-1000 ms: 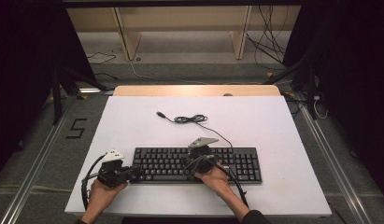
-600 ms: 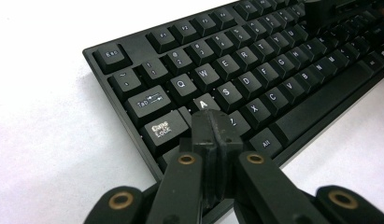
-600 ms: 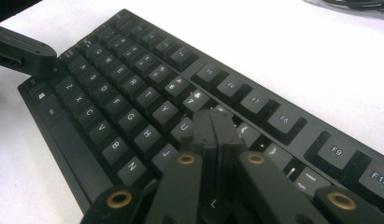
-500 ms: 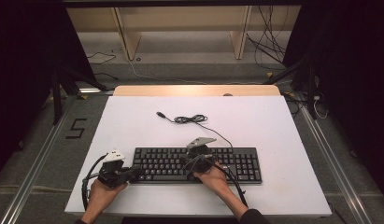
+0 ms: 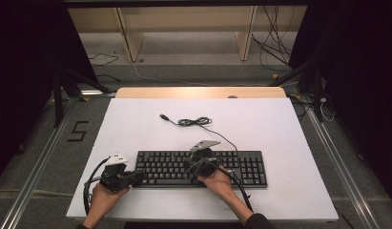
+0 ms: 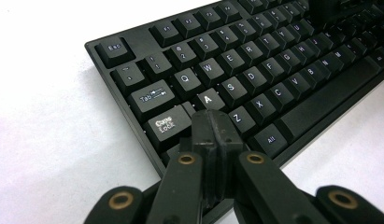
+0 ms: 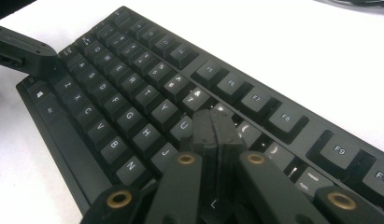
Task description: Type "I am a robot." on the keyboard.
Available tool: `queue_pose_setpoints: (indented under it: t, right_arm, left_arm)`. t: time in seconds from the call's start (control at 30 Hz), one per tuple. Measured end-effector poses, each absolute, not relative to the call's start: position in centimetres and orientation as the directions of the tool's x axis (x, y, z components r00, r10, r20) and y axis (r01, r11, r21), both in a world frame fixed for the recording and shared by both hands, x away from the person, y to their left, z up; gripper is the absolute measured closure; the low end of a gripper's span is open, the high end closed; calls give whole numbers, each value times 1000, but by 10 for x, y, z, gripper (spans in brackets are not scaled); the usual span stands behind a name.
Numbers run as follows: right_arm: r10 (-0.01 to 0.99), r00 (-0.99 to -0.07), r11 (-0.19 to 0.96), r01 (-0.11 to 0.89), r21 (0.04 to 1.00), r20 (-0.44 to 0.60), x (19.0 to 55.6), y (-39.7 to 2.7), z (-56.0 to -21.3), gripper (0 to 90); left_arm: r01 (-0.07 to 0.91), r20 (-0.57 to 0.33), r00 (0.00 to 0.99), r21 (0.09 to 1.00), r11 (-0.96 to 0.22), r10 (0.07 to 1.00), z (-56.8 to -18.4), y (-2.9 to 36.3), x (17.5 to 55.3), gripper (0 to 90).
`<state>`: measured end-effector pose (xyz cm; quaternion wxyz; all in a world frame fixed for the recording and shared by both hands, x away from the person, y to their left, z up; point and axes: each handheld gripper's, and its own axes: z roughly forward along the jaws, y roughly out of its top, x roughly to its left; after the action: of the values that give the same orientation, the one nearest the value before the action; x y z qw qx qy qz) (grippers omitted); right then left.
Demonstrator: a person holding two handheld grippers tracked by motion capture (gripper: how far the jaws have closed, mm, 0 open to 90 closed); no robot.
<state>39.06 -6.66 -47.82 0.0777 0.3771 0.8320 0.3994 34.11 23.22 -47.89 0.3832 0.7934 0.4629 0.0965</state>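
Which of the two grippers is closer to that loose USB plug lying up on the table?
Right. The right gripper sits over the keyboard's middle, below the USB plug; the left gripper is at the keyboard's left end, farther away.

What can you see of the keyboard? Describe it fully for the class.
The keyboard is black, matte plastic, full-size with a number pad and white legends. It lies flat near the front of the white table. Its cable runs back to a loose coil with the plug free. The shut left gripper meets its left end near A; the shut right gripper is over its middle keys.
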Motion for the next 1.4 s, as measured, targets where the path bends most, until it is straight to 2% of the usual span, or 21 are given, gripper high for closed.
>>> queue_pose_setpoints:
  t: [0.63, 0.97, 1.07, 1.1, 1.13, 1.3, 1.4]
  right_arm:
    - [697, -699, 404, 564, 720, 156, 389, -65, -481, 900]
    - [693, -690, 343, 570, 746, 209, 390, -73, -472, 856]
    - [685, -695, 330, 563, 758, 217, 389, -75, -469, 815]
    - [680, -698, 323, 560, 763, 225, 388, -76, -467, 751]
    - [680, -698, 323, 560, 763, 225, 388, -76, -467, 751]
    - [663, -713, 319, 546, 775, 229, 386, -77, -464, 607]
    - [652, -722, 322, 539, 778, 231, 385, -77, -462, 559]
  left_arm:
    - [671, -206, 552, 685, -284, 808, -480, 229, 341, 889]
    - [626, -231, 555, 748, -219, 800, -470, 235, 338, 827]
    - [614, -237, 565, 761, -211, 790, -469, 234, 338, 794]
    - [609, -241, 570, 766, -207, 785, -468, 233, 338, 756]
    - [606, -241, 572, 768, -206, 784, -468, 233, 338, 756]
    - [593, -253, 583, 782, -191, 772, -466, 231, 337, 656]
    - [591, -257, 585, 785, -187, 769, -466, 230, 337, 607]
